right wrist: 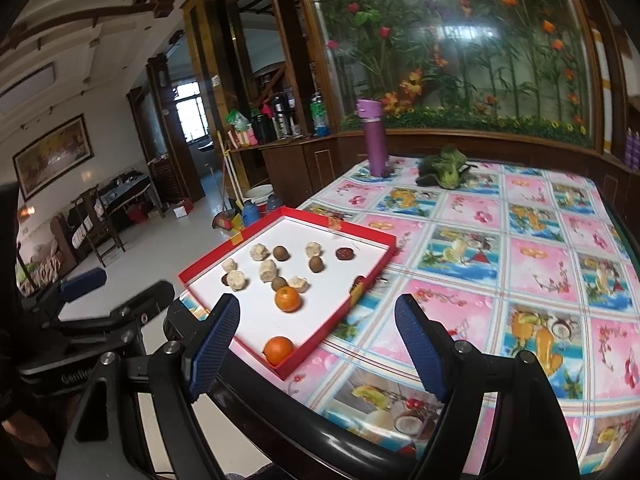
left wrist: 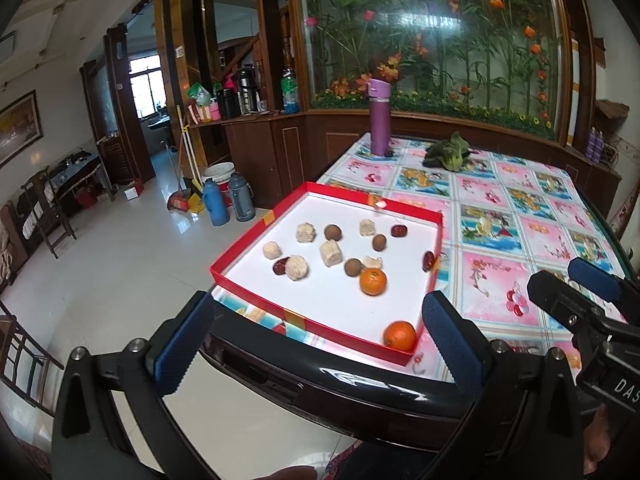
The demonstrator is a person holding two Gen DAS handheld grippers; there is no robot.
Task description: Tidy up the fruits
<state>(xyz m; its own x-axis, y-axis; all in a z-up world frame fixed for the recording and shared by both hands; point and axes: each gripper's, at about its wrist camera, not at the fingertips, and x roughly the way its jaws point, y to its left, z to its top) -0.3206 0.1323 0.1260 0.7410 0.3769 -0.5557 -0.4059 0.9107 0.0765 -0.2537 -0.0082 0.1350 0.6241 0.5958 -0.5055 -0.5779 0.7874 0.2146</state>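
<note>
Both tongs hang released and empty at the table's near edge: the left gripper (left wrist: 316, 344), the right gripper (right wrist: 316, 344). The fruits sit in the red tray (left wrist: 256, 286) at the table's near left corner: one orange (left wrist: 400, 335) in its near corner, another orange (left wrist: 373, 281) mid-tray among brown and pale pieces. A purple bottle (left wrist: 379, 116) stands at the far edge.
</note>
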